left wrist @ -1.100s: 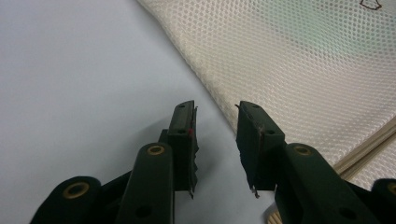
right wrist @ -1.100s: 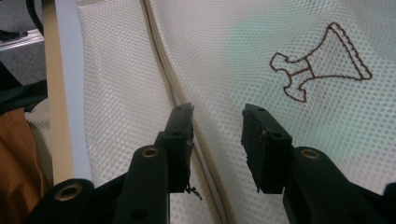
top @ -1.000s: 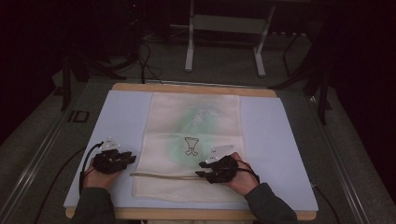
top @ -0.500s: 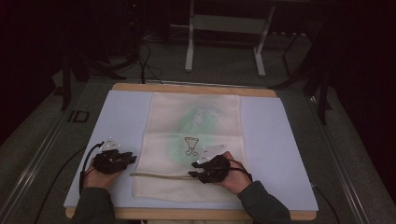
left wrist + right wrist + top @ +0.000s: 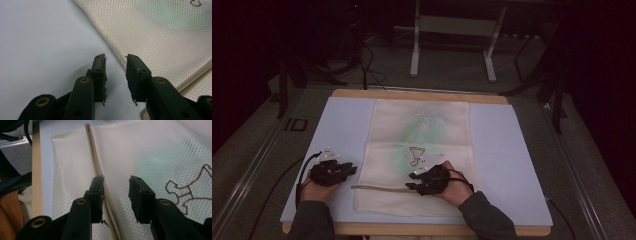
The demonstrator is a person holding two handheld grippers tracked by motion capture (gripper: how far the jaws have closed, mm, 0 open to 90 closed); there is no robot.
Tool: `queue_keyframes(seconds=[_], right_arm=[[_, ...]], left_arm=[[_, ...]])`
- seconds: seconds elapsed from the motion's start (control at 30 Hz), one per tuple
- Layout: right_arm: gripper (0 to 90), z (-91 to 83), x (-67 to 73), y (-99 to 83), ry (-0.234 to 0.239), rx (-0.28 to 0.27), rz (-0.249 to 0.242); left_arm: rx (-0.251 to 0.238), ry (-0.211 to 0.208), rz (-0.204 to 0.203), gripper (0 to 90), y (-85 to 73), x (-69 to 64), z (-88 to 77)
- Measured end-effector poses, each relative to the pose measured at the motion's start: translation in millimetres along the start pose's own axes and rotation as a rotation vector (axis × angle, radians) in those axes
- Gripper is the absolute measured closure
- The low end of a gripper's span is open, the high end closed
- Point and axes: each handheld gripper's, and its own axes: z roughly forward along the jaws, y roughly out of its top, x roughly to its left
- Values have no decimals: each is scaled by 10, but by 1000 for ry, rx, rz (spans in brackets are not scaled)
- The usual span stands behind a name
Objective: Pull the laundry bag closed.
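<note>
A cream mesh bag (image 5: 419, 155) lies flat on a pale mat (image 5: 339, 130), its long axis running away from the person toward the far edge of the wooden table (image 5: 412, 95). A tan seam strip (image 5: 379, 187) crosses the bag near its close end, at right angles to that axis.

The right gripper (image 5: 414, 181) hovers over the strip, jaws spread with nothing between them; in the right gripper view (image 5: 116, 187) the strip (image 5: 95, 162) runs ahead from beside its left jaw, and a brown outline drawing (image 5: 186, 187) (with a green tint behind it) sits to its right.

The left gripper (image 5: 352, 170) rests on the mat just off the bag's side edge, jaws likewise spread and empty; in the left gripper view (image 5: 115, 72) the bag's edge (image 5: 110, 47) cuts diagonally just ahead of its right jaw.

Metal frame legs (image 5: 414, 45) stand on the floor beyond the table, well clear of both grippers.
</note>
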Motion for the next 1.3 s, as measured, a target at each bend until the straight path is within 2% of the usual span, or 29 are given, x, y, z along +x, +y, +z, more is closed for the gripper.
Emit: queue_keyframes(seconds=[1.0,1.3], right_arm=[[658,291,85,252,47,-3,-34],[667,398,120,342,68,4,-47]], left_arm=[[1,-5,2,688,2,10,-12],[-4,-7,-13,691,-10,28,-19]])
